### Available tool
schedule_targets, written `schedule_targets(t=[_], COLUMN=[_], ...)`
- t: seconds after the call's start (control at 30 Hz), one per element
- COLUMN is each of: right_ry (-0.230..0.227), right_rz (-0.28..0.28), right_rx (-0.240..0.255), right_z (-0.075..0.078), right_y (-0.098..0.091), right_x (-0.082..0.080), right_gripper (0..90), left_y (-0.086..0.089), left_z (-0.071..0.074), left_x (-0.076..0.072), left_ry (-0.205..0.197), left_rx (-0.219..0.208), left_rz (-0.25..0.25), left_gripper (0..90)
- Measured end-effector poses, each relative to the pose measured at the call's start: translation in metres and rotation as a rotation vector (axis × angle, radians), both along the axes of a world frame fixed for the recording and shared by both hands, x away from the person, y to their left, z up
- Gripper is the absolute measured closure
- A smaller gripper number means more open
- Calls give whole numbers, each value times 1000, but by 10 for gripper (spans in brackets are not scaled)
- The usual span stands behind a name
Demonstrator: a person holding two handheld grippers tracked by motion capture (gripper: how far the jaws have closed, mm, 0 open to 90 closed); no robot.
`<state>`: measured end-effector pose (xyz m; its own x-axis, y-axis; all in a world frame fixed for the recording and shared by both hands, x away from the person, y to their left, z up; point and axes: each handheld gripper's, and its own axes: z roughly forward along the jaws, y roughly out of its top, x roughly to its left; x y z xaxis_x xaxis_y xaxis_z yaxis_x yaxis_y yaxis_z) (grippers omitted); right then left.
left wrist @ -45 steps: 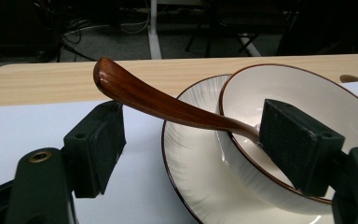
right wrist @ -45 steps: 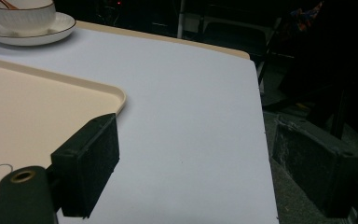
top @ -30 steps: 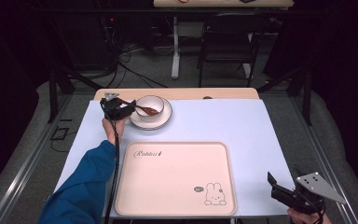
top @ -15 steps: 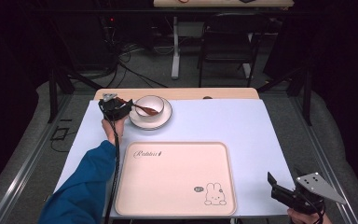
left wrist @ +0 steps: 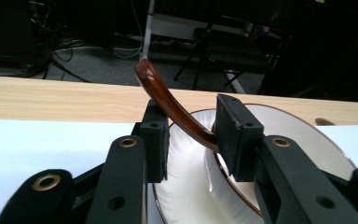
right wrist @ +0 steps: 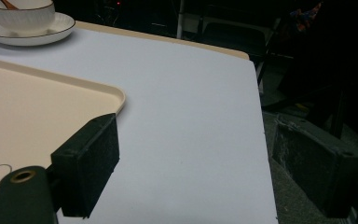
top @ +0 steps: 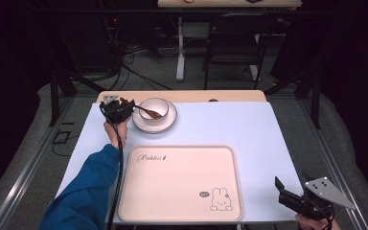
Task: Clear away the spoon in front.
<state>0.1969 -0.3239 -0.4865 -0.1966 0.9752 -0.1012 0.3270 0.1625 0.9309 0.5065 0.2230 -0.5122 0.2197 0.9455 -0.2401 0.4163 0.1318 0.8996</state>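
At ten o'clock on the table, the left gripper point(top: 124, 107) has been closing around the glossy brown curved spoon point(left wrist: 172, 106) resting in the white bowl point(top: 154, 109); nothing lifted. Right gripper point(top: 287, 194) idles, jaws spread.

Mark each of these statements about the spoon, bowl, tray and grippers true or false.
1. The brown spoon lies on the tray. False: its handle rises from the white bowl, between the jaws of the left gripper.
2. The bowl stands on a saucer. True.
3. The beige tray bears a rabbit drawing. True.
4. The right gripper holds the bowl. False: its jaws stand wide apart over the white table cover, with nothing between them.
5. The saucer sits inside the tray. False: it stands beyond the tray's far edge.
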Motion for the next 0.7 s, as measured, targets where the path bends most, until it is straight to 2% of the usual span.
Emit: schedule_targets(t=[0.43, 0.5, 0.7], right_ry=[-4, 0, -1], right_rz=[-1, -2, -3], right_rx=[-1, -1, -1], right_z=[0, 0, 0], right_y=[0, 0, 0], right_x=[0, 0, 0], right_gripper=[142, 142, 142], left_y=[0, 0, 0], left_z=[11, 13, 18], left_x=[-3, -4, -6], left_ry=[-5, -10, -38], left_rx=[-42, -52, -45], left_rz=[-27, -33, -41], left_gripper=[722, 740, 762])
